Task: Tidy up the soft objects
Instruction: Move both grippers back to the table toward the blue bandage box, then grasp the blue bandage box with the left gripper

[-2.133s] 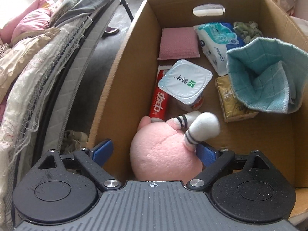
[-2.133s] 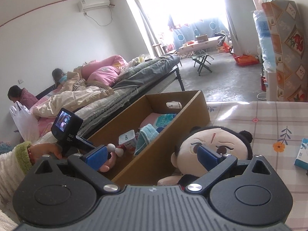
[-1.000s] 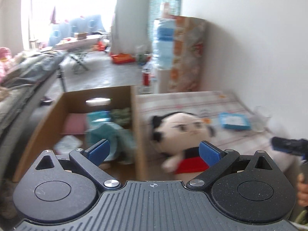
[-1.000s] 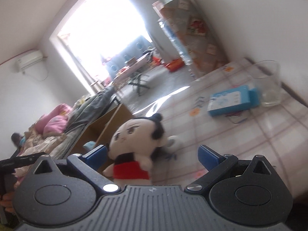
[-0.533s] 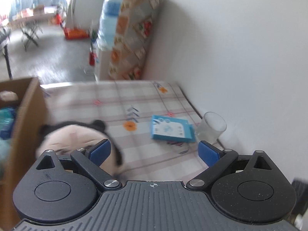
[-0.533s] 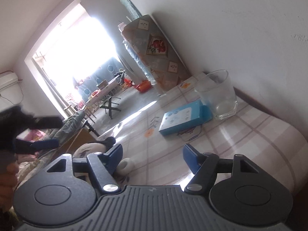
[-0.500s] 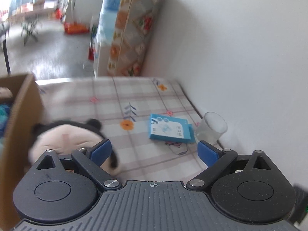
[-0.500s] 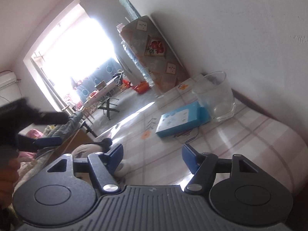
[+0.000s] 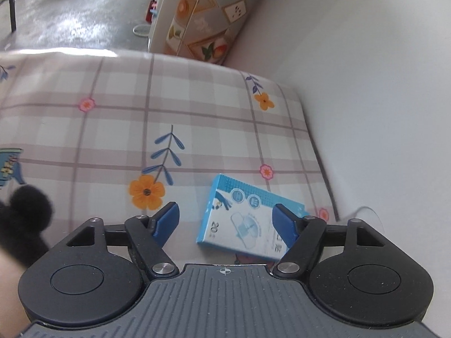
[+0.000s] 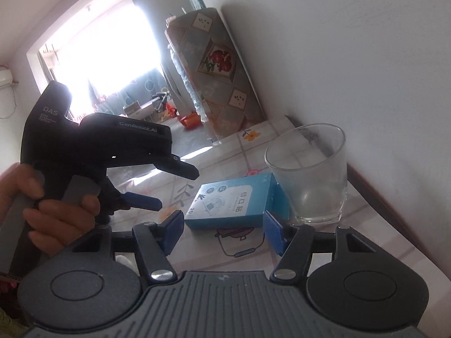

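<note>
Only a black hair bun of the plush doll [image 9: 26, 219] shows, at the left edge of the left wrist view. A flat blue box [image 9: 248, 221] lies on the checked tablecloth [image 9: 112, 129]. My left gripper [image 9: 227, 219] hangs over the box with its jaws closing, the box below and between the blue pads, neither visibly pressing it. In the right wrist view the same box [image 10: 236, 202] lies just beyond my right gripper [image 10: 224, 229], whose jaws are also closing on nothing. The left gripper [image 10: 176, 188], held in a hand [image 10: 56, 205], comes in from the left.
A clear drinking glass [image 10: 307, 174] stands right of the box, close to the white wall [image 10: 366, 70]. A patterned covered cabinet [image 9: 208, 22] stands past the table's far edge, with grey floor [image 9: 84, 14] beyond. The tablecloth left of the box is bare.
The left view has swung right and down, from the carton and doll to the blue box, and its jaws have narrowed. The right gripper has narrowed too and neared the box and glass.
</note>
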Available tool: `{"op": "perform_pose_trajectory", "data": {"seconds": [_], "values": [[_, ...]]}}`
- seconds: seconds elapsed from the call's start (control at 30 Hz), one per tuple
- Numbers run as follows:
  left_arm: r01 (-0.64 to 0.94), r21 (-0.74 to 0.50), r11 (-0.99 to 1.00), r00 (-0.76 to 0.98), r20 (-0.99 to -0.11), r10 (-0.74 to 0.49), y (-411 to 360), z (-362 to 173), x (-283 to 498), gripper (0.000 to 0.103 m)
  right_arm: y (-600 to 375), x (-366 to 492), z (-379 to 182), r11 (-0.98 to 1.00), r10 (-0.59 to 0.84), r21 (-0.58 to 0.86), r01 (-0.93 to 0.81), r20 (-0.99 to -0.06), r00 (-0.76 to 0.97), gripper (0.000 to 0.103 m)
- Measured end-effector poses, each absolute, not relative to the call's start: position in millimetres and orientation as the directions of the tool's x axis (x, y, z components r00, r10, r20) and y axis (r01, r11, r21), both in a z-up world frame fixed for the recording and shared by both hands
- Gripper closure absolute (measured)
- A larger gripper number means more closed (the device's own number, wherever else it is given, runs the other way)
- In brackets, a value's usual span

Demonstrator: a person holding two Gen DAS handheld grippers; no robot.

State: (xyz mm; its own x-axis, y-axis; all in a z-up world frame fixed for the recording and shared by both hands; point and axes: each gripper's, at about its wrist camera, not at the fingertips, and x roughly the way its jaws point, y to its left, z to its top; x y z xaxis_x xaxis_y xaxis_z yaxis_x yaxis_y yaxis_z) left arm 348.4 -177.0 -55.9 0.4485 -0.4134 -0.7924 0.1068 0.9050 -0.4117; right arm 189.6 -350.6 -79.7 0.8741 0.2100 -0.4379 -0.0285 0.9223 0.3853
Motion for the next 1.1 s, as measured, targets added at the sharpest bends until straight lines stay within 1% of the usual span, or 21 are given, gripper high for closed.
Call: {"op": "perform_pose_trajectory", "data": {"seconds": [0.13,0.2,0.37,0.5,0.57,0.73,0.9,0.97,1.03,1.07,1.1], "values": [[0.095,-0.446,0.89,0.425,-0.79,-0.441,-185,-67,363,0.037,-346,204,-87,0.93,0.195,0.366,-0.01,-0.472,0.86,0.038],[0.096,-0.449,0.888,0.412,-0.794,-0.447,-188,-72,368,0.041,-344,208,-88,0.931,0.198,0.364,-0.011,-0.481,0.854,0.038],[0.077,-0.473,0.878,0.379,-0.8,-0.465,-188,-81,376,0.045,-337,223,-88,0.944,0.174,0.33,0.005,-0.511,0.842,0.037],[0.082,-0.482,0.872,0.366,-0.8,-0.476,-188,-82,375,0.046,-336,234,-93,0.942,0.195,0.337,-0.002,-0.541,0.818,0.036],[0.084,-0.485,0.871,0.357,-0.801,-0.481,-188,-82,374,0.046,-336,236,-97,0.931,0.232,0.364,-0.021,-0.55,0.802,0.036],[0.093,-0.488,0.868,0.329,-0.807,-0.49,-185,-83,360,0.046,-338,227,-94,0.916,0.273,0.399,-0.047,-0.533,0.801,0.036],[0.132,-0.497,0.857,0.28,-0.811,-0.514,-175,-79,333,0.047,-344,205,-99,0.893,0.321,0.446,-0.052,-0.552,0.77,0.036],[0.177,-0.481,0.859,0.306,-0.802,-0.513,-171,-71,321,0.046,-349,192,-102,0.892,0.322,0.451,-0.047,-0.558,0.765,0.036],[0.25,-0.42,0.872,0.368,-0.792,-0.487,-172,-57,311,0.044,-354,178,-101,0.89,0.314,0.455,-0.038,-0.549,0.774,0.036],[0.291,-0.379,0.879,0.401,-0.785,-0.472,-175,-51,308,0.04,-359,172,-100,0.891,0.303,0.453,-0.029,-0.546,0.781,0.036],[0.334,-0.321,0.886,0.437,-0.781,-0.447,-180,-44,304,0.031,-363,165,-98,0.893,0.287,0.449,-0.018,-0.54,0.791,0.036]]}}
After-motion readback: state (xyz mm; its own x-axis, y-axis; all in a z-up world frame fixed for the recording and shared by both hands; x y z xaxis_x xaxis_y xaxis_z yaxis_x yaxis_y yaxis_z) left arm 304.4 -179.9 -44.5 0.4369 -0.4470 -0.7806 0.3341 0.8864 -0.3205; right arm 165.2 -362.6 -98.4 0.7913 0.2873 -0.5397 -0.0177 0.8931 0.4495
